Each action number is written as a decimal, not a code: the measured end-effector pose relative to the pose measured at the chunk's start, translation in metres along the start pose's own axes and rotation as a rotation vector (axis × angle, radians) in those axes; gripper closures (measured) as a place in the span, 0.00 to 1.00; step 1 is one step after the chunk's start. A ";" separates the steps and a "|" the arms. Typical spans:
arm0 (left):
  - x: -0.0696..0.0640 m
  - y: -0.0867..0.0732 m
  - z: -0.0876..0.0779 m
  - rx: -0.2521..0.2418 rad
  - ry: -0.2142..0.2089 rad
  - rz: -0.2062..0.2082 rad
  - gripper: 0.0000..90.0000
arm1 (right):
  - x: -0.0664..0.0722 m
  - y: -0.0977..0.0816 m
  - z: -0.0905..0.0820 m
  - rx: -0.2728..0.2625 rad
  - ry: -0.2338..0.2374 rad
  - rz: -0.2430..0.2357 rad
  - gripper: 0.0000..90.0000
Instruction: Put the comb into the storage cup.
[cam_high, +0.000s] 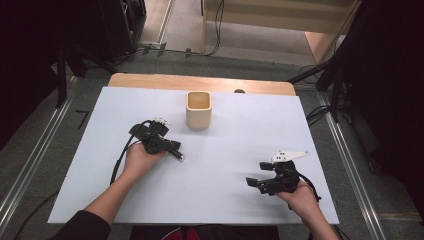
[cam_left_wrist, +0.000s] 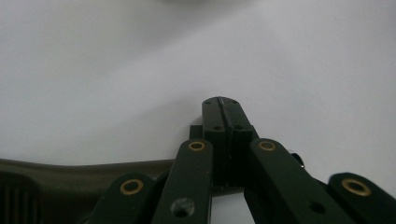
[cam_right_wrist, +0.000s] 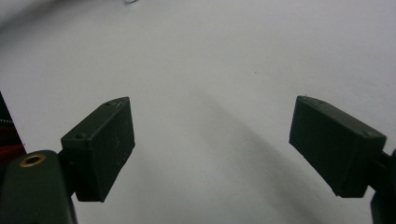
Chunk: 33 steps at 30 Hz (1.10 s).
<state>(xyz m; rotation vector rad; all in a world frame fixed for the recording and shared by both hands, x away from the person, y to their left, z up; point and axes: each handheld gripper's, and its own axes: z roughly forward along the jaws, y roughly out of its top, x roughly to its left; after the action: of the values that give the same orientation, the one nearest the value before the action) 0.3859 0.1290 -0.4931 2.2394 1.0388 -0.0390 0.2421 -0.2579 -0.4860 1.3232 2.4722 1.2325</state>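
A beige square cup (cam_high: 198, 109) stands upright at the back middle of the white tabletop (cam_high: 235, 135), and I cannot see inside it. My left gripper (cam_high: 178, 153) lies low over the table, in front of the cup and to its left, pointing right. Its jaws are pressed together with nothing between them, as the left gripper view shows at the left gripper (cam_left_wrist: 223, 115). Near the front right, my right gripper (cam_high: 256, 173) points left with its jaws wide apart. In the right gripper view, only bare table lies between the right gripper (cam_right_wrist: 212, 140) fingers (cam_right_wrist: 100, 147).
A wooden strip (cam_high: 200, 82) runs along the table's far edge. Dark stands and cables (cam_high: 320, 112) crowd the floor at both back corners. Metal rails (cam_high: 30, 165) flank the table. Each gripper trails a black cable (cam_high: 120, 157).
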 end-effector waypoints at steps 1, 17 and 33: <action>-0.001 0.000 0.000 0.001 -0.004 0.001 1.00 | 0.000 0.000 0.000 0.000 0.000 0.000 0.14; -0.013 -0.009 -0.001 0.028 -0.025 0.032 1.00 | 0.000 0.000 0.000 0.001 0.000 0.001 0.14; -0.009 -0.024 -0.013 0.034 -0.024 0.021 1.00 | 0.000 0.000 0.001 0.002 0.000 0.001 0.14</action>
<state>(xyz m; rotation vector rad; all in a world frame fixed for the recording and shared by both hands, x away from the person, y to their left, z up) 0.3601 0.1411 -0.4935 2.2749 1.0095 -0.0749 0.2421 -0.2573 -0.4863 1.3257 2.4736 1.2299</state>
